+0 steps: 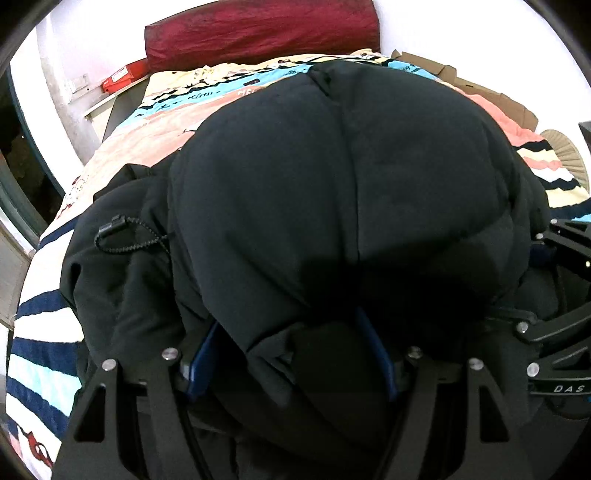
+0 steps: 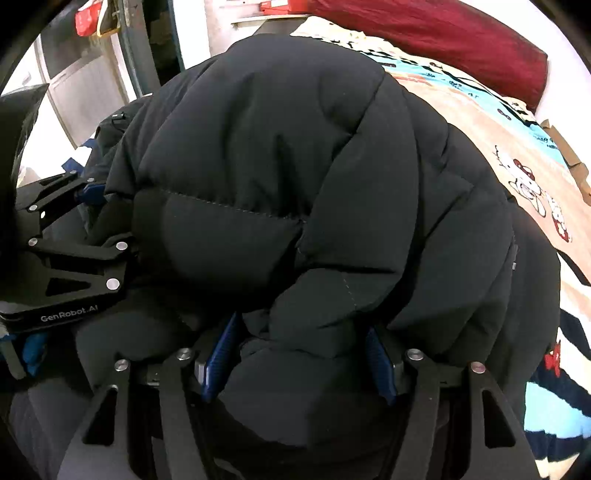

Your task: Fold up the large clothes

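A bulky black padded jacket (image 1: 332, 192) lies bundled on the bed and fills both wrist views. In the left wrist view my left gripper (image 1: 288, 350) has its blue pads (image 1: 201, 354) pressed into a thick fold at the jacket's near edge. In the right wrist view my right gripper (image 2: 301, 360) grips another thick fold of the jacket (image 2: 295, 166) between its blue pads (image 2: 380, 365). The two grippers stand side by side: the right gripper (image 1: 554, 295) shows at the right edge, the left gripper (image 2: 74, 240) at the left edge. A drawcord (image 1: 125, 236) hangs from the jacket's left side.
The bed has a striped cartoon-print cover (image 1: 48, 332). A dark red pillow (image 1: 258, 33) lies at the head. A red box (image 1: 125, 75) sits on a shelf at the far left, flattened cardboard (image 1: 480, 88) at the far right. A door and cabinet (image 2: 85, 85) stand left.
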The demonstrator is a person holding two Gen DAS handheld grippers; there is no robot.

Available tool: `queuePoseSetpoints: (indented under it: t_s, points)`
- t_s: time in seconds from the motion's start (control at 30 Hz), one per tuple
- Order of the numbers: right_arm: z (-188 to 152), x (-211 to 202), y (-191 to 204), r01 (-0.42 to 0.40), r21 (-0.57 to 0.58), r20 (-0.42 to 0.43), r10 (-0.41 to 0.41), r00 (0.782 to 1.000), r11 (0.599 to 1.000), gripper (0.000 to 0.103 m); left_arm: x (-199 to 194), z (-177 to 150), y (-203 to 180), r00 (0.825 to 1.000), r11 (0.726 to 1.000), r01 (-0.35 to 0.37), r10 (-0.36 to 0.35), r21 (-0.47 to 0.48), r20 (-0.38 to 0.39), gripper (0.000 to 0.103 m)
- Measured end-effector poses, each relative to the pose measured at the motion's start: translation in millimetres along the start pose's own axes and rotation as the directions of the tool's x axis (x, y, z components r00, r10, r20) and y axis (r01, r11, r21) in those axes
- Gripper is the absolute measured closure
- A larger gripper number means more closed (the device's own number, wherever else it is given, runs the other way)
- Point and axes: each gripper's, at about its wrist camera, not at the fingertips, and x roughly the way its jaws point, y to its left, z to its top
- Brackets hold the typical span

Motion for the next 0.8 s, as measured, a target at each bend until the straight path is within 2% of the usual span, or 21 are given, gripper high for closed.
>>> queuePoseSetpoints:
  t_s: [0.3, 0.43, 0.57, 0.7, 0.8]
  points:
    - [0, -36, 11, 0.02, -0.017, 0.05, -0.019, 0.999, 1.0, 0.038, -35, 4, 4, 0.997, 1.0, -0.021, 0.021, -0.01, 0.074, 0.035]
    - [3, -62, 12, 0.028, -0.02, 0.113, -0.026, 0.993, 0.999, 0.038, -57, 10, 8, 0.988, 0.999, -0.041, 0.042, -0.011, 0.148, 0.035]
    - [16, -79, 9, 0.047, 0.003, 0.19, -0.047, 0.981, 0.999, 0.036, -63, 17, 9, 0.983, 0.998, -0.054, 0.055, -0.012, 0.175, 0.035]
    - [20, -59, -5, 0.068, 0.053, 0.172, -0.076, 0.982, 0.996, 0.034, -51, 14, 11, 0.985, 0.998, -0.069, 0.07, -0.013, 0.155, 0.035]
    - [12, -33, -15, 0.062, 0.089, 0.123, -0.073, 0.99, 0.994, 0.032, -34, 10, 17, 0.992, 0.998, -0.038, 0.043, -0.046, 0.115, 0.035]
